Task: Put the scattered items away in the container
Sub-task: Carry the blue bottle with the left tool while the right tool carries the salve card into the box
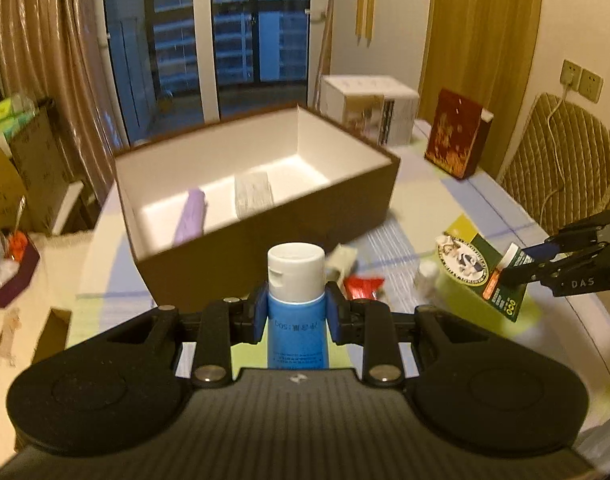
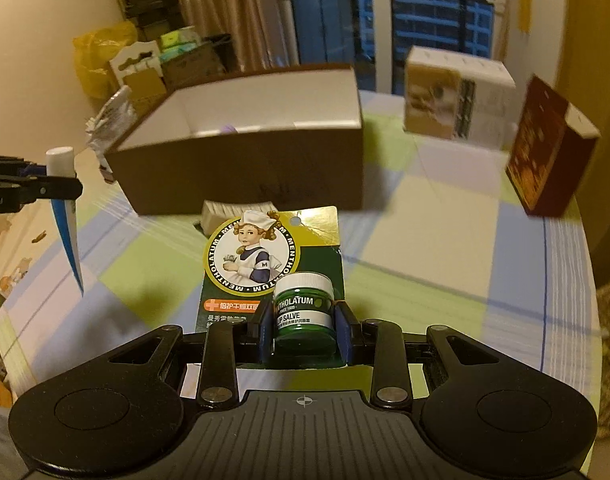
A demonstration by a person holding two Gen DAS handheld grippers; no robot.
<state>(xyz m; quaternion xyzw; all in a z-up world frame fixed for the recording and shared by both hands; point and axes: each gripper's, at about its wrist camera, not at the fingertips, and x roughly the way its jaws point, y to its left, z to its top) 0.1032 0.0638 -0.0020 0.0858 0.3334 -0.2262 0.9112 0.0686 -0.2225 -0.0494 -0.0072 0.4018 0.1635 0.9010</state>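
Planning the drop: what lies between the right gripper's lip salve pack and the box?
A whitish packet on the tablecloth against the box, per right wrist view.

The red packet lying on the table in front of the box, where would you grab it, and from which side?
Probably from above, closing on the red packet across its narrow width near the middle. It lies flat on the table, so a side approach has little to catch. A small white bottle and a pale box sit close by, so come straight down. Both grippers are full now.
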